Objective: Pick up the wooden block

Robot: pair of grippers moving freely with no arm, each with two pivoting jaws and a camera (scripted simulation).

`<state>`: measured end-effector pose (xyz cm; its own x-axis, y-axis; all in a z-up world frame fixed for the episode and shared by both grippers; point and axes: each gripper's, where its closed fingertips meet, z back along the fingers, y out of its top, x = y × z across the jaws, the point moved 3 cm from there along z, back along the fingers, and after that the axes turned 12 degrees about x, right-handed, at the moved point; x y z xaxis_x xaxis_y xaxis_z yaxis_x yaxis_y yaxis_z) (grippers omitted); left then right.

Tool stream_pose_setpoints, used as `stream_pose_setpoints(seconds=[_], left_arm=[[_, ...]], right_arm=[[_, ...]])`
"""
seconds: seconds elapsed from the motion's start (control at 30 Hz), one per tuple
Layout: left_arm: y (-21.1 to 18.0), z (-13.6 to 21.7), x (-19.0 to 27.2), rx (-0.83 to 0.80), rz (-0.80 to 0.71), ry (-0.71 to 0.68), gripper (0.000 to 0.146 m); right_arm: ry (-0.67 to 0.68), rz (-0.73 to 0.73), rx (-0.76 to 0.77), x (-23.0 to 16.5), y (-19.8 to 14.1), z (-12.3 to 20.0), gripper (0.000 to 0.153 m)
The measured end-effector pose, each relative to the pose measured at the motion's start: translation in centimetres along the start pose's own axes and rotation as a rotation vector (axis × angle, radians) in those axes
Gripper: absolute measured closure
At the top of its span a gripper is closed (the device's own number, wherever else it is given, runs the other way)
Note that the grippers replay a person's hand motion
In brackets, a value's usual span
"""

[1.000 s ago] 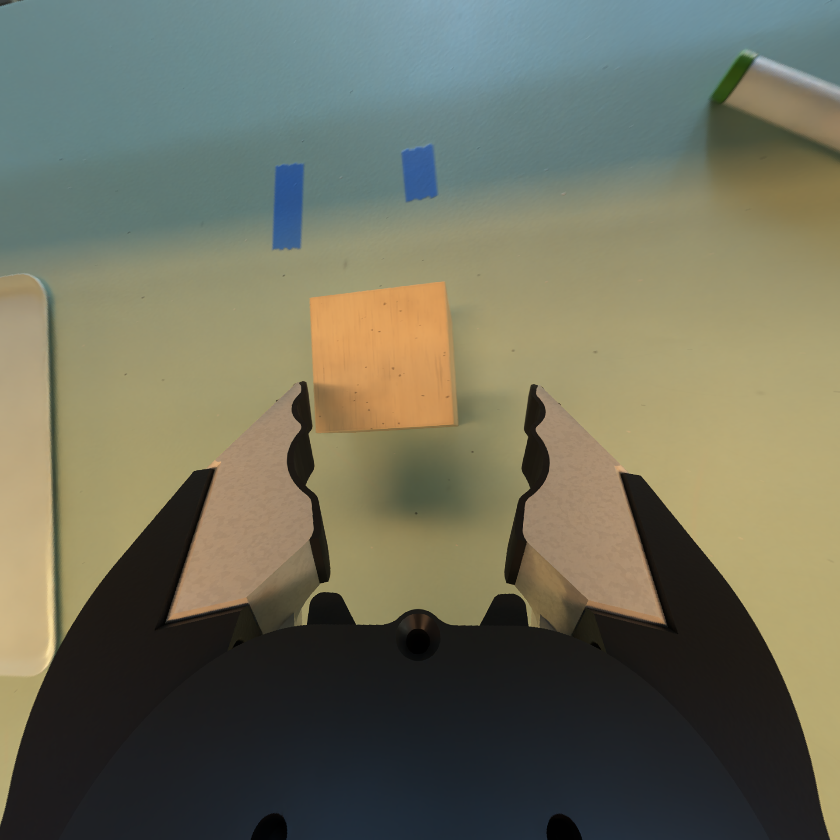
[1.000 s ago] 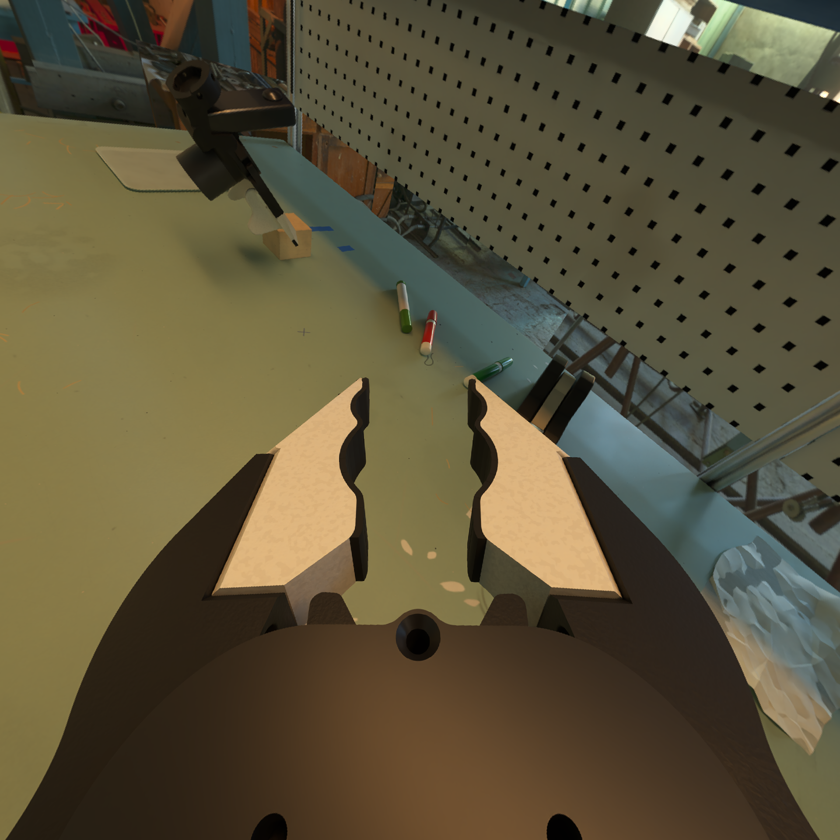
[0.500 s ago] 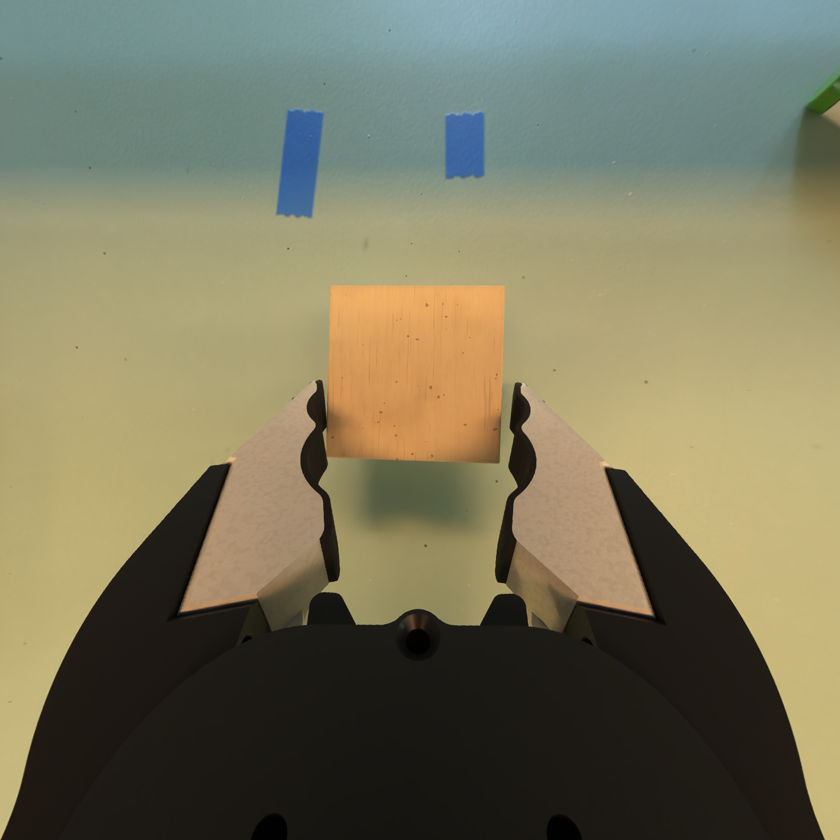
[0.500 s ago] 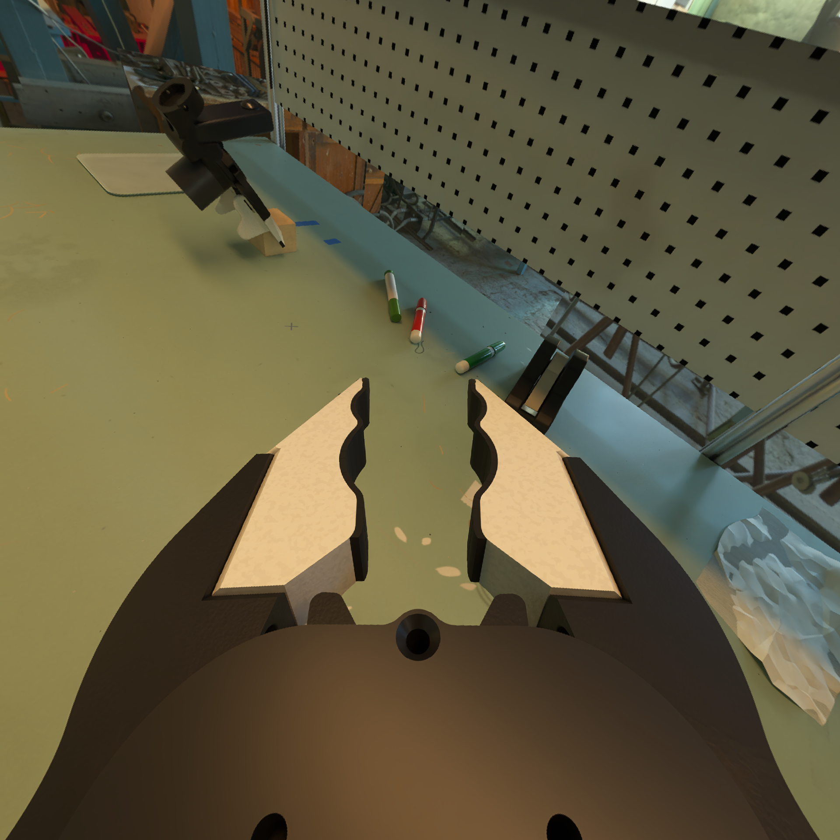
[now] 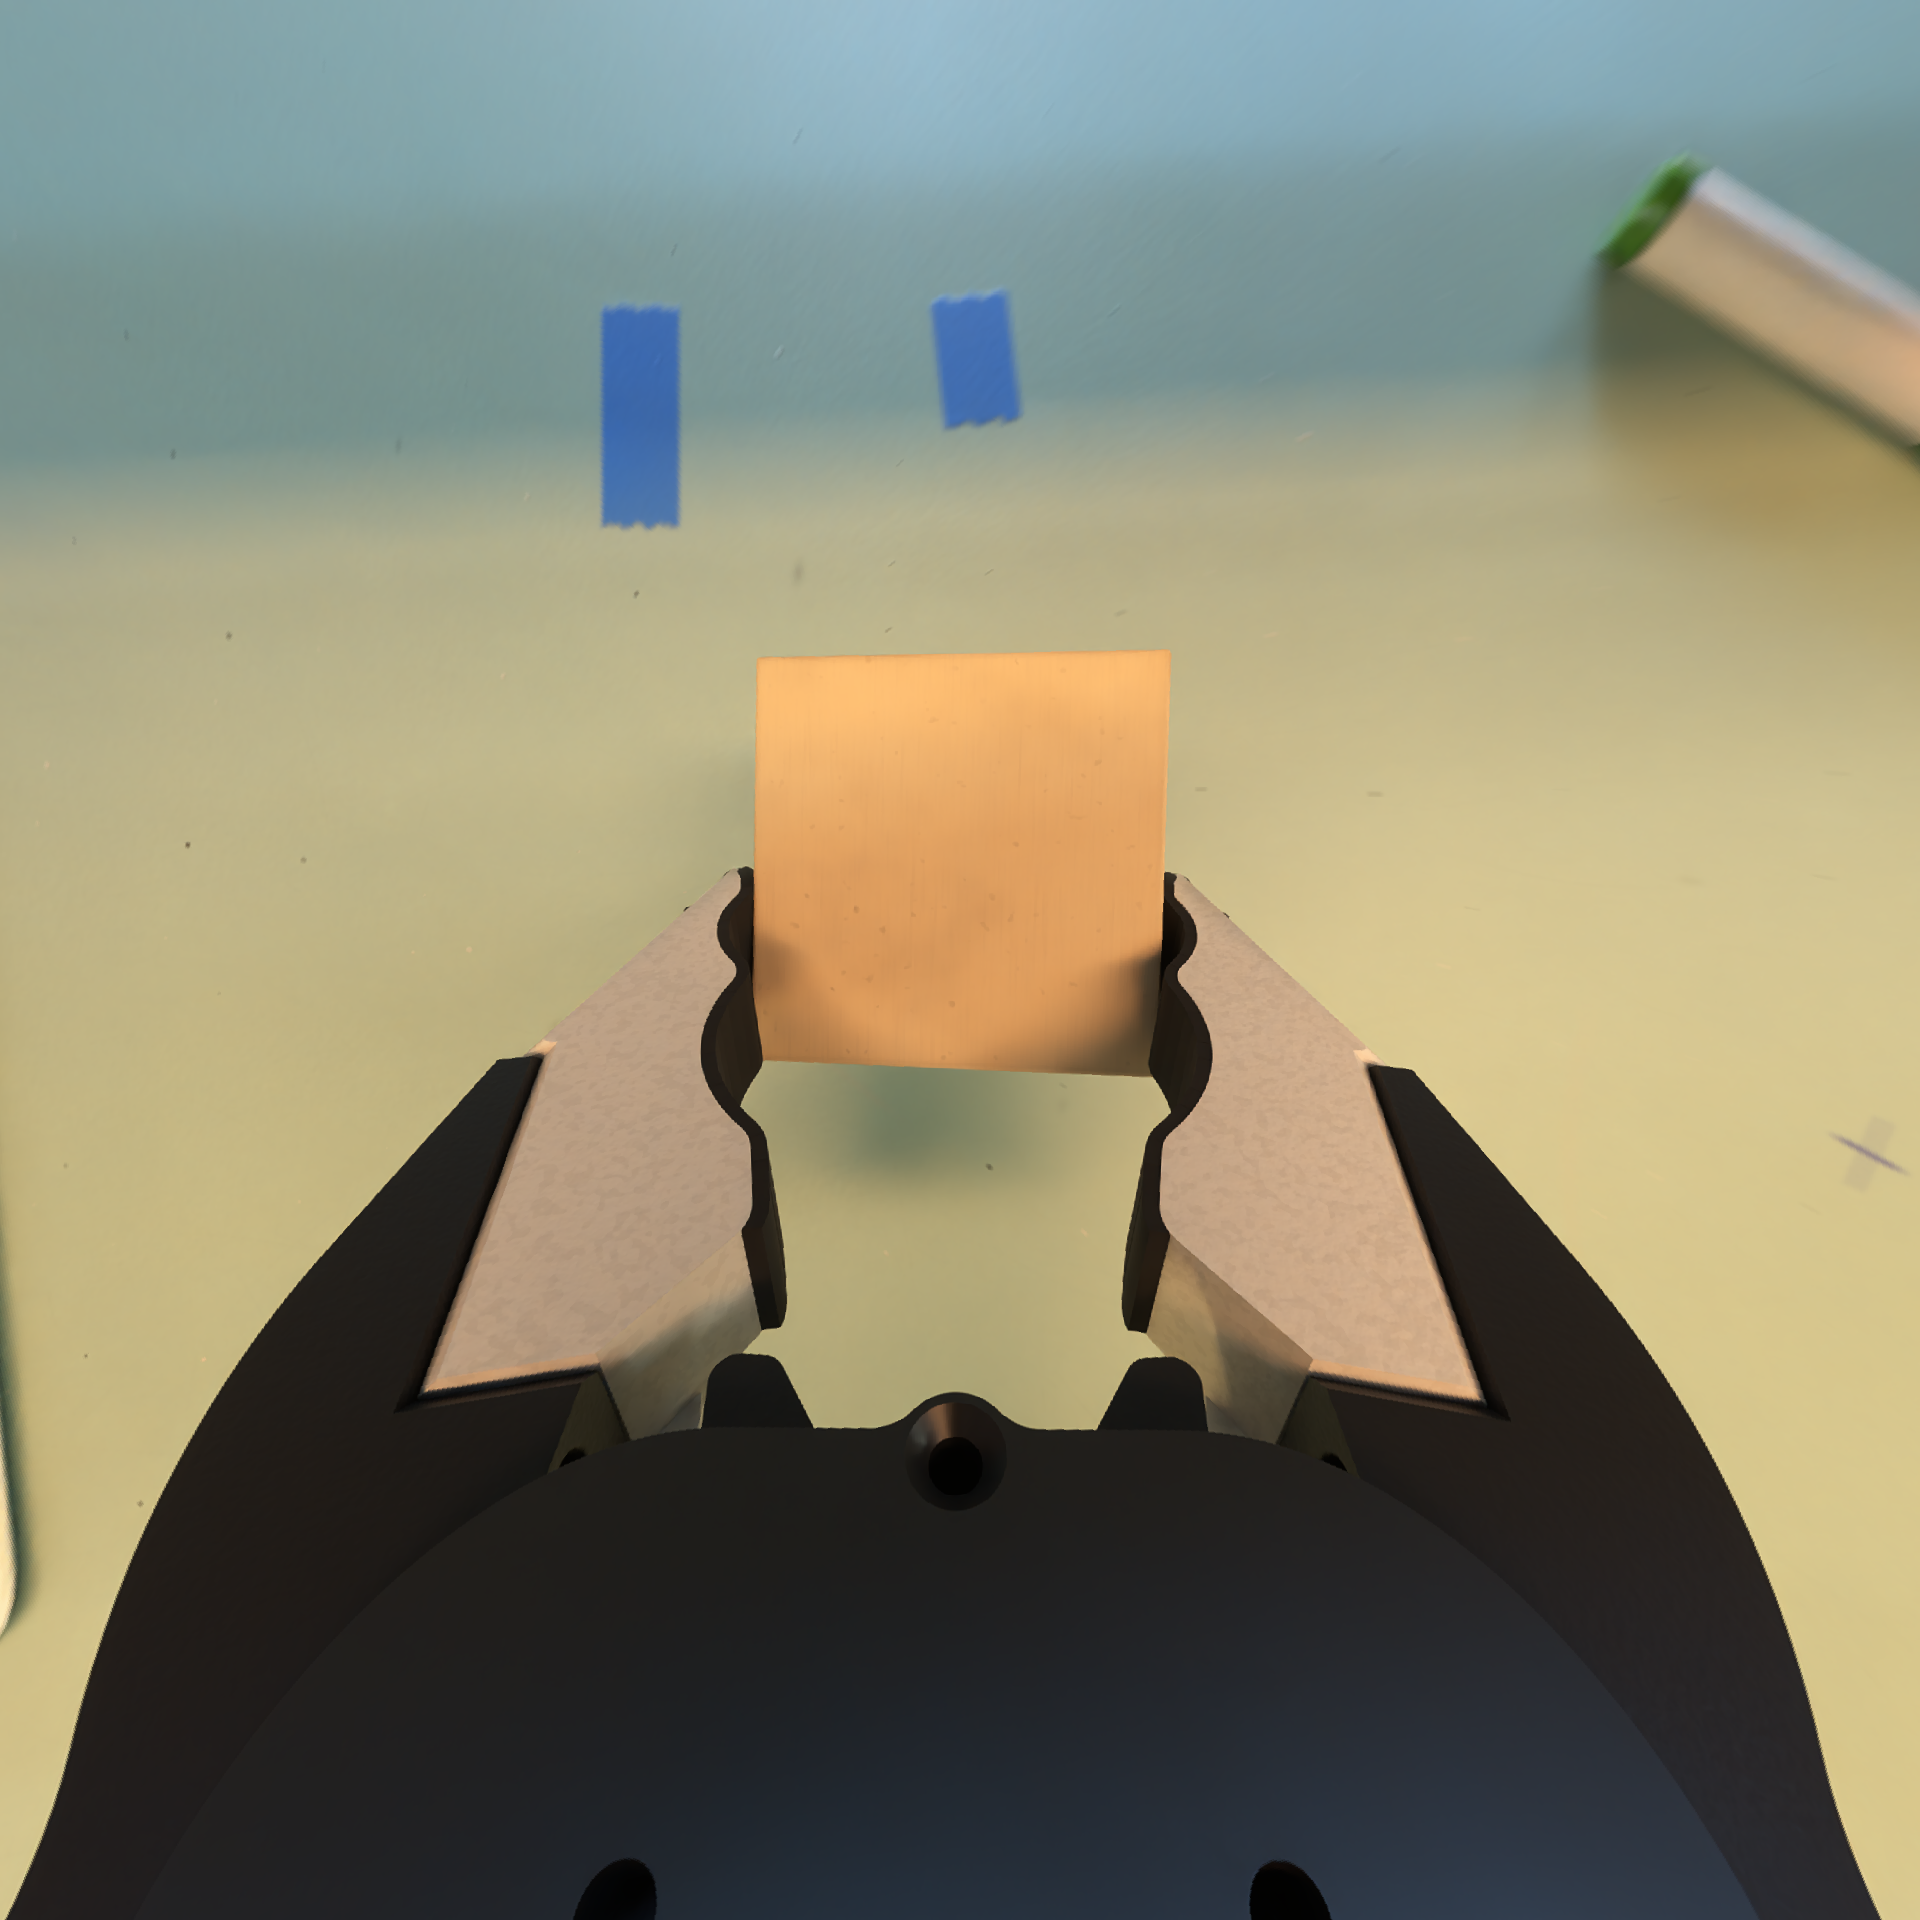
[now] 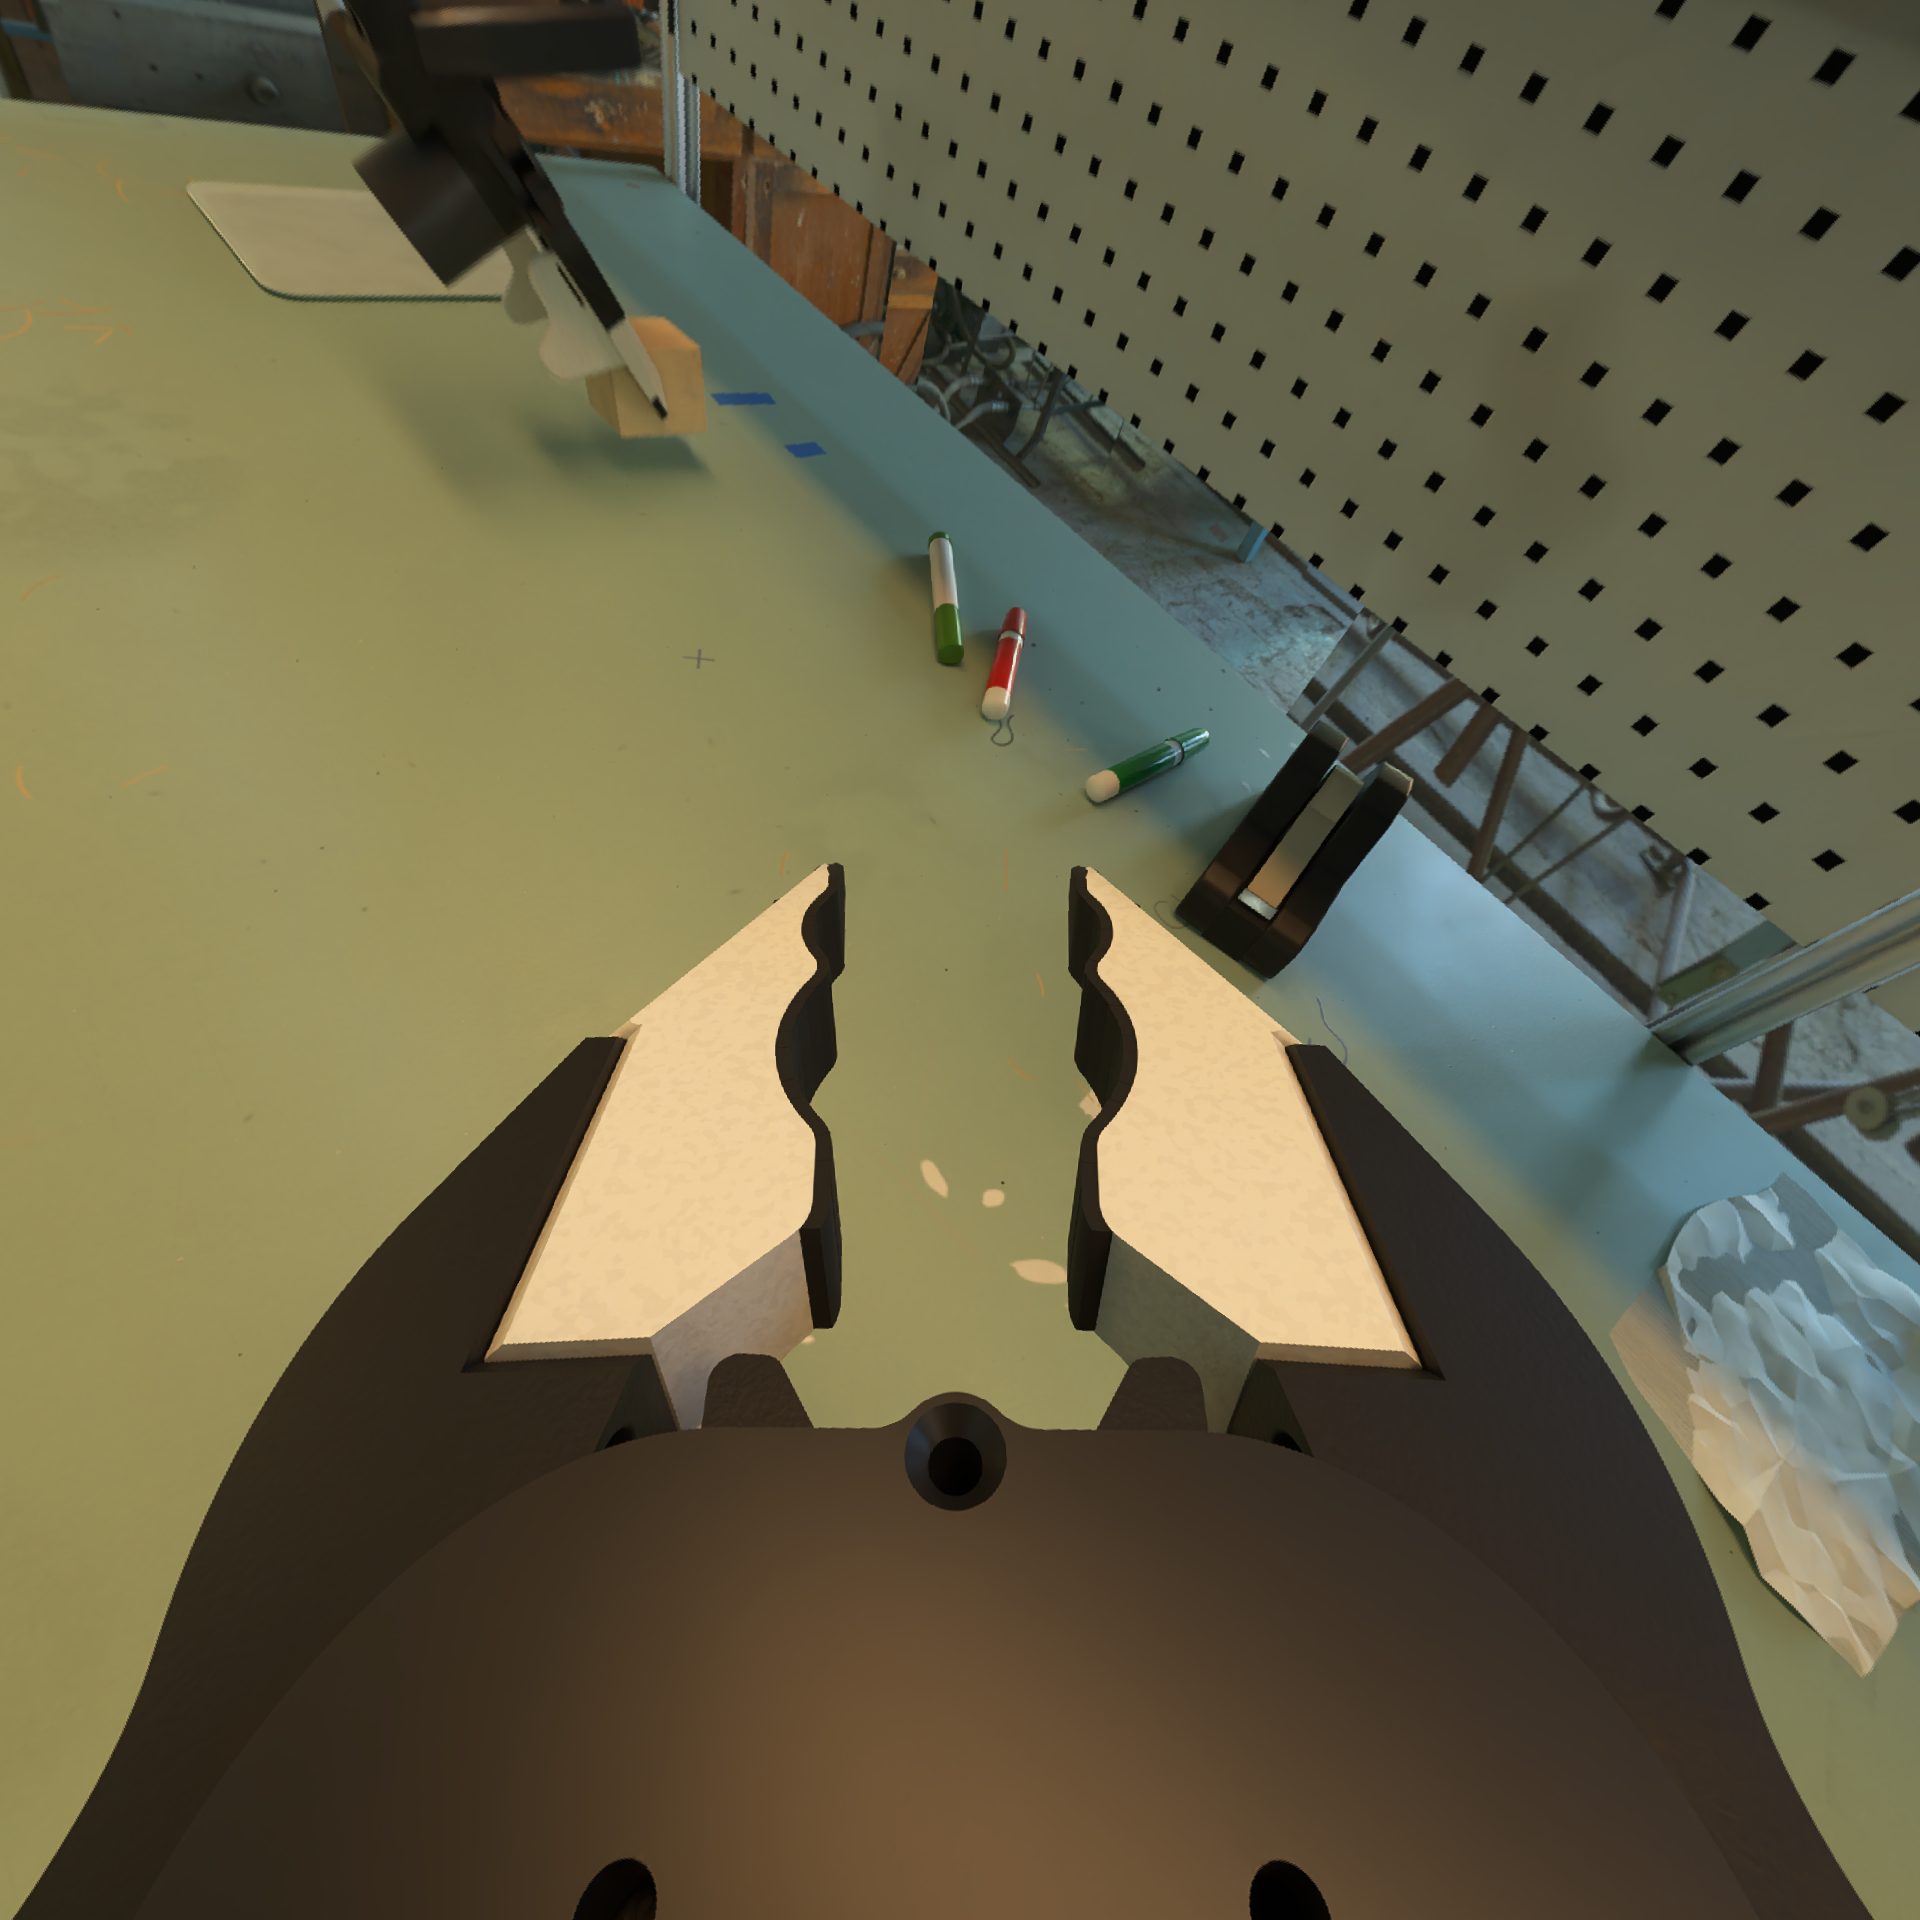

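Since half a second ago the wooden block [image 5: 961,857] has come up off the tabletop [image 5: 1455,831], pinched in the left tool [image 5: 954,914]. Right tool [image 6: 954,883] hangs narrowly parted, holding nothing, well away.

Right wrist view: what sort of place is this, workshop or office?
Most likely a workshop bench. A pegboard wall runs behind the green worktable, with loose markers and a black tape dispenser near its far edge. Wooden framing and metal clutter show beyond the gap.
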<state>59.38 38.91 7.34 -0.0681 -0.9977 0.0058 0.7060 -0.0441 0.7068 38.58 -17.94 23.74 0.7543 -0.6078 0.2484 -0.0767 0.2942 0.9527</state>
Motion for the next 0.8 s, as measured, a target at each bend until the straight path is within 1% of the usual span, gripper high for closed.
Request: stream_pose_setpoints(seconds=[0.1,0.17,0.23,0.3,0.37,0.47,0.53,0.6,0.67,0.73,0.8], left_arm=[[1.9,3.0,1.8,0.083,0.008,-0.118,0.07],[3.7,5.8,4.8,0.168,-0.019,-0.269,0.07],[5.0,9.1,9.7,0.245,-0.079,-0.476,0.07],[5.0,11.6,15.7,0.277,-0.189,-0.674,0.07],[3.5,12.4,22.2,0.261,-0.339,-0.795,0.07],[-0.7,11.4,30.8,0.244,-0.585,-0.892,0.07],[-4.1,10.6,35.0,0.225,-0.714,-0.944,0.07],[-7.1,10.0,37.9,0.216,-0.8,-0.991,0.07],[-9.3,9.7,39.5,0.201,-0.856,-1.024,0.07],[-10.8,9.7,40.3,0.176,-0.879,-1.064,0.07],[-11.4,9.9,40.6,0.168,-0.881,-1.115,0.07]], right_arm=[[0.014,0.007,-0.019,-0.2,-0.3,-0.3,0.109],[0.019,0.013,-0.028,-0.3,-0.4,-0.5,0.109],[0.017,0.025,-0.036,-0.4,-0.5,-0.5,0.109],[0.016,0.034,-0.038,-0.4,-0.4,-0.4,0.109],[0.014,0.038,-0.032,-0.4,-0.3,-0.3,0.109],[0.007,0.036,-0.02,-0.3,-0.2,0.1,0.109],[0.006,0.036,-0.016,-0.2,-0.1,0.4,0.109],[0.002,0.036,-0.019,-0.1,-0.2,0.6,0.109],[-0.001,0.029,-0.018,0.1,-0.3,0.8,0.109],[0.0,0.017,-0.016,0.3,-0.5,1.0,0.109],[0.001,0.01,-0.02,0.4,-0.7,1.0,0.109]])
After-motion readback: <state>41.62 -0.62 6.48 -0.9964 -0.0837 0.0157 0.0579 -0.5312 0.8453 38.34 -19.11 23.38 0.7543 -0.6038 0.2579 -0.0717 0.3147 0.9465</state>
